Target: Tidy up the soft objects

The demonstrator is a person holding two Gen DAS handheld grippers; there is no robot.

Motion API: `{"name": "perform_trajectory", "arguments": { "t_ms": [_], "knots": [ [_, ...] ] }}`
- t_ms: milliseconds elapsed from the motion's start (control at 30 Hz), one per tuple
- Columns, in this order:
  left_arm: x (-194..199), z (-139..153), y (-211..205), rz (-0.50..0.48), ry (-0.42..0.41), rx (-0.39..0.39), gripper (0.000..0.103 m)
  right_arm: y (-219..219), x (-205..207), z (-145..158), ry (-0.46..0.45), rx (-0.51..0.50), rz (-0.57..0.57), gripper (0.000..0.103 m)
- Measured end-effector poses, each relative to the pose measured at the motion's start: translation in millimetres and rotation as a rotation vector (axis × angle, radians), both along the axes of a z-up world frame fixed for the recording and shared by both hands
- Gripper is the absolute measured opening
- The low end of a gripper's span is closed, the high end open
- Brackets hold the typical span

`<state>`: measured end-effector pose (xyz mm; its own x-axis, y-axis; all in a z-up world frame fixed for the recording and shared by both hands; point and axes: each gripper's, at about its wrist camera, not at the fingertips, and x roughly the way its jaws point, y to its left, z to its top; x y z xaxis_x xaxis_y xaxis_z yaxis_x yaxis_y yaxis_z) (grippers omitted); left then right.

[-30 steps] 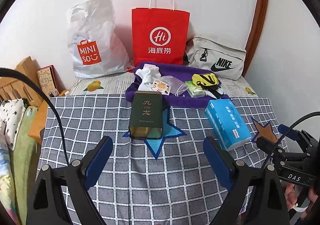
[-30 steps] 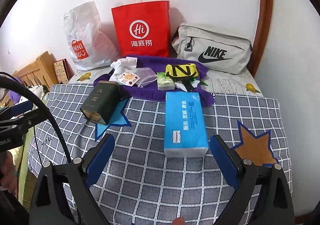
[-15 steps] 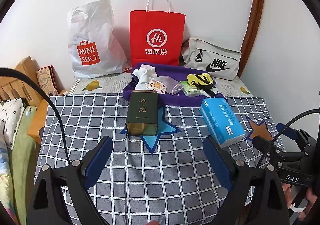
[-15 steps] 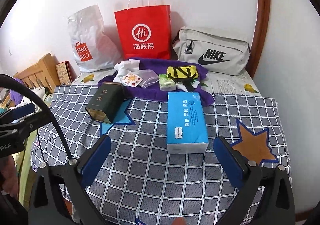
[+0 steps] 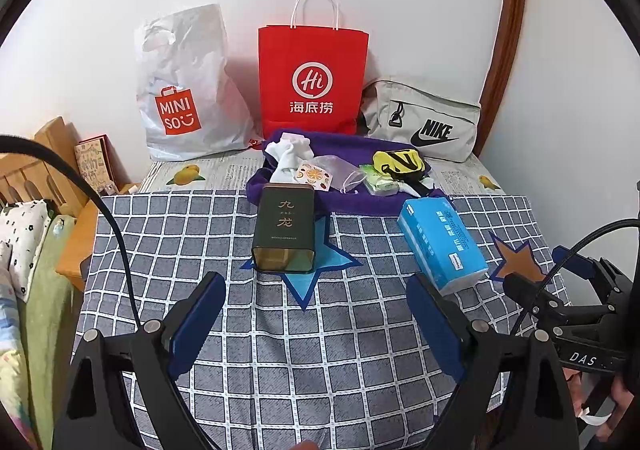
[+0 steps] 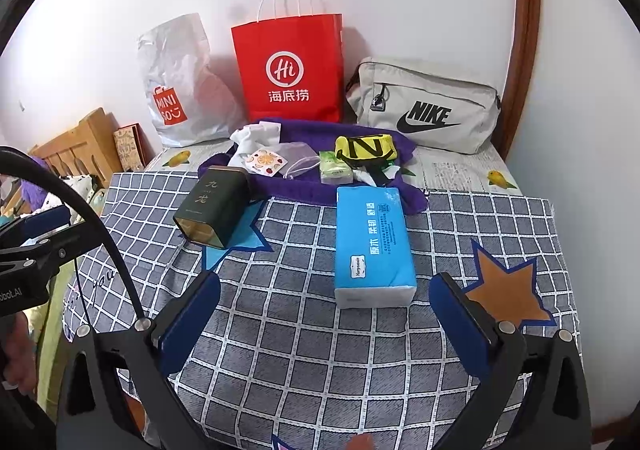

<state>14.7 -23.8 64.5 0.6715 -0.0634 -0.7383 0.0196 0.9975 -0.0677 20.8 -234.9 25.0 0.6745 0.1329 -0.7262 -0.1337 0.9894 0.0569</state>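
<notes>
The blue tissue pack [image 6: 374, 246] lies flat on the checked cloth [image 6: 304, 350], straight ahead of the right gripper [image 6: 324, 320] and just beyond its fingertips, its long axis running away from the jaws toward the wall, so its narrow near end faces the opening. Those jaws stand wide apart with nothing between them, and the pack looks narrow enough to slide in lengthwise. From the left gripper [image 5: 316, 324], also spread wide and empty, the same pack sits off to the right and at a slant, so the right hand seems the nearer and better lined up. Ahead of the left gripper lies a dark green tin [image 5: 285, 234] on its side over a blue star patch [image 5: 316, 274], hard rather than soft, and well clear of the pack. Behind both, a purple cloth [image 6: 360, 194] holds a heap of small soft things: white socks [image 5: 290, 156], a yellow and black pouch [image 6: 366, 148], a small green packet [image 6: 335, 169] and a clear drawstring bag [image 6: 298, 160]; what lies under them I cannot make out. The far end of the pack touches or nearly touches the purple cloth's edge. Against the wall stand a white plastic bag [image 5: 182, 90], a red paper bag [image 5: 312, 78] and a grey sports bag [image 6: 424, 108]. Nothing blocks the path to the pack.
</notes>
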Motion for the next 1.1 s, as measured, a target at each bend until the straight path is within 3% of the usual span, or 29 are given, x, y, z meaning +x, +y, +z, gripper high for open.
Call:
{"name": "perform_trajectory", "arguments": {
  "t_ms": [1100],
  "knots": [
    [1.8,-4.9,2.5,0.008,0.015,-0.005,0.092,-6.7,-0.4,-1.2,0.006,0.01,-0.019,0.102]
  ]
}}
